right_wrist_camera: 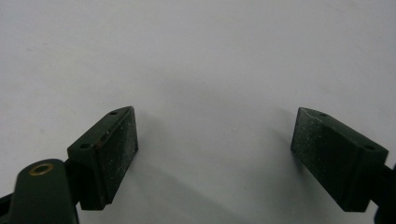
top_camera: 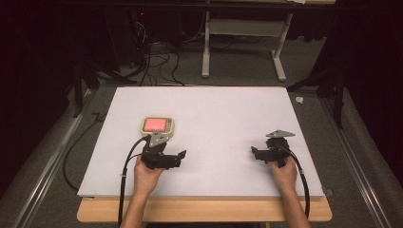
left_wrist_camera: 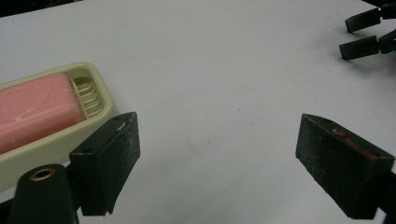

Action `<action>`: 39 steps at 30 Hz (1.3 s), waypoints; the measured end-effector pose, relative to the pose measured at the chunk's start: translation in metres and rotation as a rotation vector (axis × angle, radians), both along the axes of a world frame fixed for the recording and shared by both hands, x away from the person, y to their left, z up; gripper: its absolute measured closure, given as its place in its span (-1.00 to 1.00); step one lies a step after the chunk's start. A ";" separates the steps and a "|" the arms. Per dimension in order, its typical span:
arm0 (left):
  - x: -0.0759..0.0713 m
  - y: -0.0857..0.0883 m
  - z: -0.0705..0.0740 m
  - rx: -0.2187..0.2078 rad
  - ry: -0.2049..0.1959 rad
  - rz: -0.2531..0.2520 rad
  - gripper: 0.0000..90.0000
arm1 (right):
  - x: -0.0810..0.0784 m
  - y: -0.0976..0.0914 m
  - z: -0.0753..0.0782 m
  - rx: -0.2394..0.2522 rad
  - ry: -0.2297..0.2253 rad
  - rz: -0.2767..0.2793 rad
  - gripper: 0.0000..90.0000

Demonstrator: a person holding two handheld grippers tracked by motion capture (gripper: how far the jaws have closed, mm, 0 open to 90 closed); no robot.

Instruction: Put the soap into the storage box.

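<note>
Pink soap bar in cream plastic dish | left gripper just beside dish, jaws spread (seemingly poised to grasp) | right gripper well apart, likewise released, empty

Both forearms enter from the near edge of the table. Left hand grips the left gripper near the near-left part of the table, jaws pointing right toward the middle, spread wide with nothing between them. Right hand holds the right gripper near the near-right part, jaws pointing left, also spread wide and empty. The grippers face each other, well apart. A cable trails back from each.
</note>
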State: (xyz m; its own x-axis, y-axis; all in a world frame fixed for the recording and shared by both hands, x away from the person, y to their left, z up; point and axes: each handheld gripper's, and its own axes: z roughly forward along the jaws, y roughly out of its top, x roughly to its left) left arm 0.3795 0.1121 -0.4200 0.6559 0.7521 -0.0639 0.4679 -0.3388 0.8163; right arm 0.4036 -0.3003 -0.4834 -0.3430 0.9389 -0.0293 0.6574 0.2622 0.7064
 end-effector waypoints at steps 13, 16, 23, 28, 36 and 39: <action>0.000 -0.007 -0.004 0.002 0.014 -0.012 -0.68 | 0.000 0.000 0.000 0.000 0.002 0.001 -0.66; 0.000 -0.009 -0.005 0.000 0.015 -0.015 -0.68 | 0.000 0.000 0.000 0.000 0.002 0.001 -0.66; 0.000 -0.011 -0.008 0.007 0.024 -0.021 -0.68 | 0.000 0.000 0.000 0.000 0.002 0.001 -0.66; 0.001 -0.013 -0.013 0.010 0.035 -0.021 -0.68 | 0.000 0.000 0.000 0.000 0.002 0.001 -0.66; 0.005 -0.016 -0.018 0.015 0.054 -0.023 -0.67 | 0.000 0.000 0.000 0.000 0.002 0.001 -0.66; 0.007 -0.018 -0.021 0.027 0.061 -0.021 -0.67 | 0.000 0.000 0.000 0.000 0.002 0.001 -0.66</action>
